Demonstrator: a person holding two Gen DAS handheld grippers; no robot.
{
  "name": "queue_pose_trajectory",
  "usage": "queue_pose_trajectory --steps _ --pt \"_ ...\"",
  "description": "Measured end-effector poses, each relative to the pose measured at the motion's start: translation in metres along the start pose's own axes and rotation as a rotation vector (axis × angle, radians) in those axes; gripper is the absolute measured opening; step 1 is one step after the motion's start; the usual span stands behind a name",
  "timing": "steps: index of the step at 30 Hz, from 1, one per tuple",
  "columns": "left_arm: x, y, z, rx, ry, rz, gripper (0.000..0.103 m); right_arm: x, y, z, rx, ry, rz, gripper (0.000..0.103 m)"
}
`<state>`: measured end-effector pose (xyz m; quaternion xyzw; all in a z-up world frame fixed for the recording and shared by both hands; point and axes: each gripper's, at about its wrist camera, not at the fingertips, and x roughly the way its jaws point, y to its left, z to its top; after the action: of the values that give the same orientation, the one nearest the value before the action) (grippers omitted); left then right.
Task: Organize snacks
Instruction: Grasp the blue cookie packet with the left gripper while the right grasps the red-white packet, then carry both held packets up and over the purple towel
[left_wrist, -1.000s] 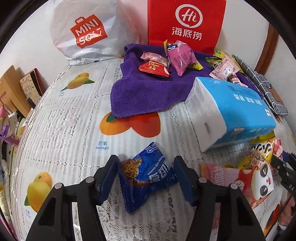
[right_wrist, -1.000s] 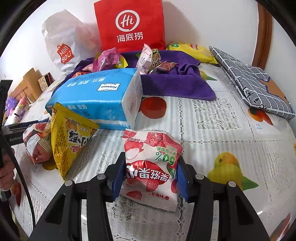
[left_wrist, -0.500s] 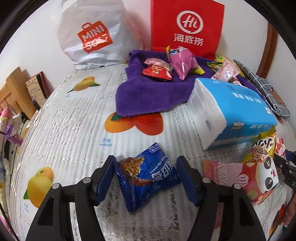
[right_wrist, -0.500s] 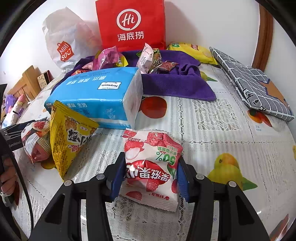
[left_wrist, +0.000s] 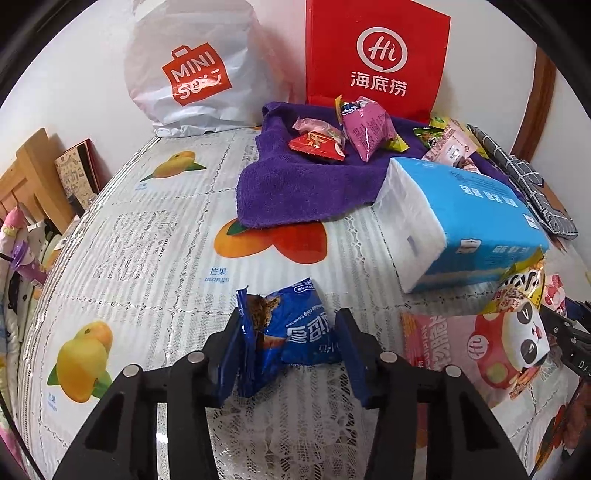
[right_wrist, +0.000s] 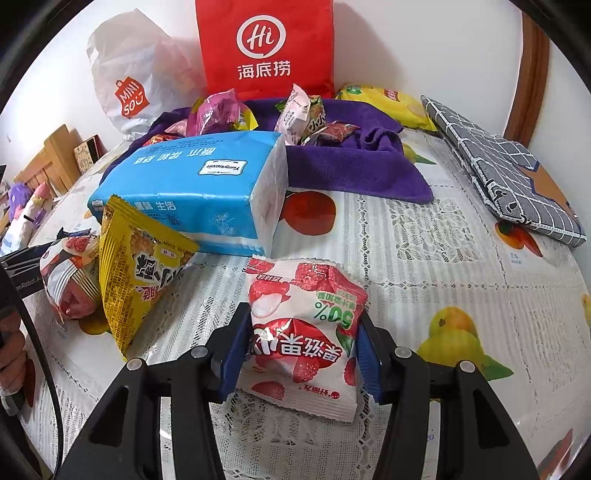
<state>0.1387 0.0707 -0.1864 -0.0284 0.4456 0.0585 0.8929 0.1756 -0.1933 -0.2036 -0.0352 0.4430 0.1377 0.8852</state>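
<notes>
- Snacks are being picked up; the grabbing step is judged to be in hand.
- The blue cookie bag (left_wrist: 291, 332), low in the middle of the left view, is squeezed by the left gripper (left_wrist: 288, 354).
- The strawberry candy bag (right_wrist: 303, 332), low in the middle of the right view, is pinched by the right gripper (right_wrist: 299, 354).
- Next, both bags likely need to be lifted and carried to the purple towel (left_wrist: 295, 184), higher up in the left view, where other snacks are piled.

- Two grippers: left gripper (left_wrist: 288, 345), right gripper (right_wrist: 301, 349)
- One blue cookie packet (left_wrist: 291, 328)
- One white-and-red lychee packet (right_wrist: 306, 332)
- One yellow packet (right_wrist: 136, 269)
- One tissue pack (right_wrist: 192, 188)
- One purple towel (left_wrist: 295, 184) (several small snacks on it, too jumbled to count)
- Two bags: red bag (left_wrist: 376, 55), white bag (left_wrist: 192, 66)
</notes>
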Motion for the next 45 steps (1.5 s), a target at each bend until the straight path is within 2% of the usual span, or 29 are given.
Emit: queue_pose_trajectory --steps 9,14,18,29,37,45 --pt "-0.007 0.008 0.000 -0.028 0.011 -0.058 0.042 -0.002 -0.007 0.000 0.034 -0.009 -0.002 0.046" --pt "-0.017 0.013 0.002 -0.030 -0.003 -0.062 0.042 -0.008 -0.003 0.000 0.034 -0.012 -0.038 0.045" --pt "-0.025 0.019 0.006 -0.046 -0.010 -0.084 0.042 -0.020 0.002 0.004 0.027 -0.035 -0.027 0.045" --pt "-0.047 0.018 0.019 -0.070 -0.022 -0.146 0.042 -0.055 0.014 0.036 0.035 -0.119 -0.017 0.045" --pt "-0.071 0.003 0.032 -0.048 -0.048 -0.196 0.042 -0.079 0.026 0.058 0.023 -0.189 0.004 0.045" --pt "-0.088 -0.023 0.058 -0.018 -0.069 -0.259 0.042 -0.085 0.031 0.086 0.035 -0.192 0.015 0.045"
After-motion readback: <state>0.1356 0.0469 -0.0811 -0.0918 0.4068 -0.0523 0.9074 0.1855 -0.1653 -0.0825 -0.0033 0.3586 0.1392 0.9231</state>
